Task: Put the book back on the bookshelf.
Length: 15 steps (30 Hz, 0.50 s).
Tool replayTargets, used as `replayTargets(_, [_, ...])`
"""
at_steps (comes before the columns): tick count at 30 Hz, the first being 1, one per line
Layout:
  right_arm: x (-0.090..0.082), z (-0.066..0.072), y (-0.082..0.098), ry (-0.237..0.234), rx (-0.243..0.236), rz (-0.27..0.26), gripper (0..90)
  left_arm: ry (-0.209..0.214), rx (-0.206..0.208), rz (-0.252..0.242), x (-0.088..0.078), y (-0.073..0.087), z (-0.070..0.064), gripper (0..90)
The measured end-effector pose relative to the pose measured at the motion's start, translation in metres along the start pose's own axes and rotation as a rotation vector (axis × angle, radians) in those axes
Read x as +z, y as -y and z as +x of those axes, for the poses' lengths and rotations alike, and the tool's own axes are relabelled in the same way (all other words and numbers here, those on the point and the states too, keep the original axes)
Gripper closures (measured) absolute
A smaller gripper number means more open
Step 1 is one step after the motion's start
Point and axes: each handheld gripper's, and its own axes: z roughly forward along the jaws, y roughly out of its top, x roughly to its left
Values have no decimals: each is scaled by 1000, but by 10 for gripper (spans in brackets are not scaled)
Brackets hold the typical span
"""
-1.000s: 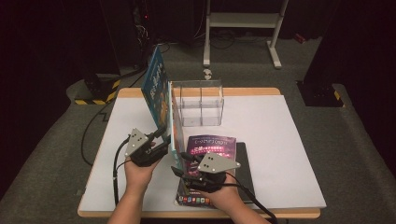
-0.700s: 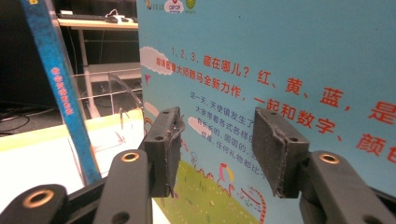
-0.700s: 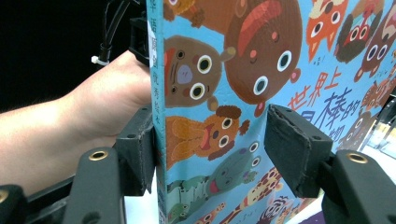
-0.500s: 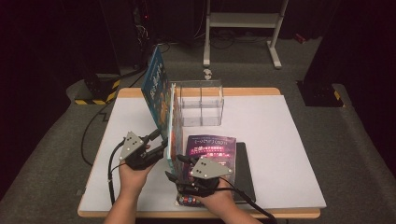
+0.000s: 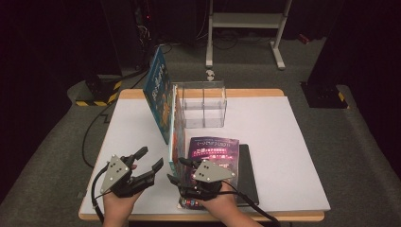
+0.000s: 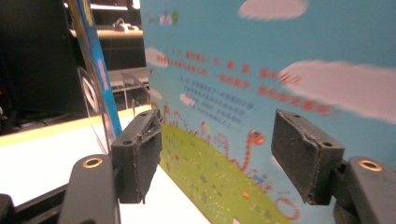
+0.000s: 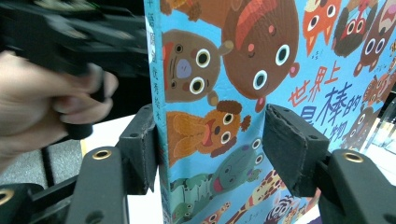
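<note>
A thin picture book point(image 5: 176, 127) stands upright on the white table point(image 5: 288, 142), beside a taller blue book point(image 5: 158, 94) that leans on a clear box point(image 5: 203, 104). My right gripper point(image 5: 176, 171) is at the thin book's near edge. In the right gripper view its jaws point(image 7: 210, 149) stand apart, the left pad close by the spine of the animal cover point(image 7: 224, 84), the right pad off it. My left gripper point(image 5: 150, 157) is left of that book; its jaws have just been opening. Nothing lies between its pads point(image 6: 217, 154), and the book's sky-and-hill back cover point(image 6: 280, 56) is beyond them.
A purple book point(image 5: 213, 149) lies flat on a black slab point(image 5: 248, 175) right of my right hand. The clear box has dividers inside. A white metal stand point(image 5: 246, 28) is on the floor beyond the table. The person's other hand point(image 7: 46, 107) blurs past in the right gripper view.
My left gripper has drawn back from the thin standing book toward the near left, and its jaws have spread wider. The right gripper has stayed at the book's near edge.
</note>
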Motion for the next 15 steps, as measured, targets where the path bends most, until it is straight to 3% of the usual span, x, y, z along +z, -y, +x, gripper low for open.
replayTargets(6, [0,0,1,-1,4,-3,394,59,-36,-31,-11,-7,-20,267])
replayTargets(10, [1,1,1,-3,4,-5,394,104,-29,-42,-15,-6,-35,243])
replayTargets(15, [2,1,2,-5,3,-10,394,93,-30,-25,-2,1,-45,251])
